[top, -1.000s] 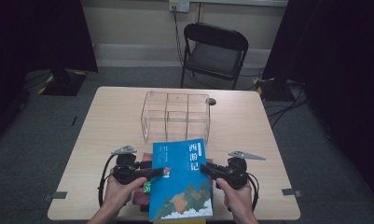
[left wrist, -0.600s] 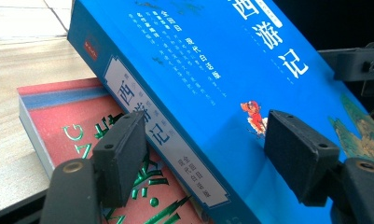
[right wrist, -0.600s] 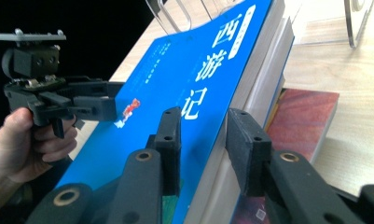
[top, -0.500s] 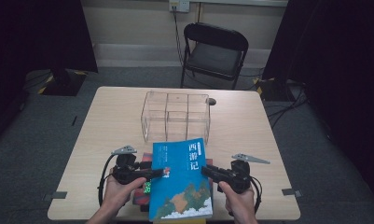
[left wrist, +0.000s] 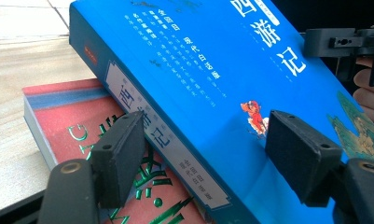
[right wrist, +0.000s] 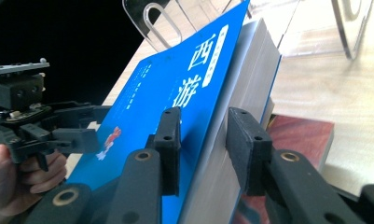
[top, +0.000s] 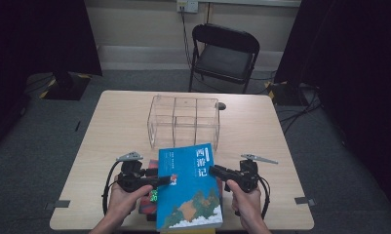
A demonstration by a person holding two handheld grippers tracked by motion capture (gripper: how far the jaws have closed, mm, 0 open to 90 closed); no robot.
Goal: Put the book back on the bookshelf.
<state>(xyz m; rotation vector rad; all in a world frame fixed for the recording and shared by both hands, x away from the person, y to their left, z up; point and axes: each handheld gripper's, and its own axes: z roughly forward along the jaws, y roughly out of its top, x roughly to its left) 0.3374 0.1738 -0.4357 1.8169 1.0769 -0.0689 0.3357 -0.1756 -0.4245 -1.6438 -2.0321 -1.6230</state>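
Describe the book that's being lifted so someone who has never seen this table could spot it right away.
Start at the wooden table and come toward its near edge, in front of the clear plastic organizer. There the blue book is tilted up between two hand-held grippers. Unlike the red book lying flat beneath it, its bright blue cover carries large white Chinese characters.

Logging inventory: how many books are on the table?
2. The blue book is held between both hand-held grippers; the red book lies on the table beneath it. Any others beneath it would be hidden.

red book (top: 148,204) mostly hidden under blue book (top: 189,187)
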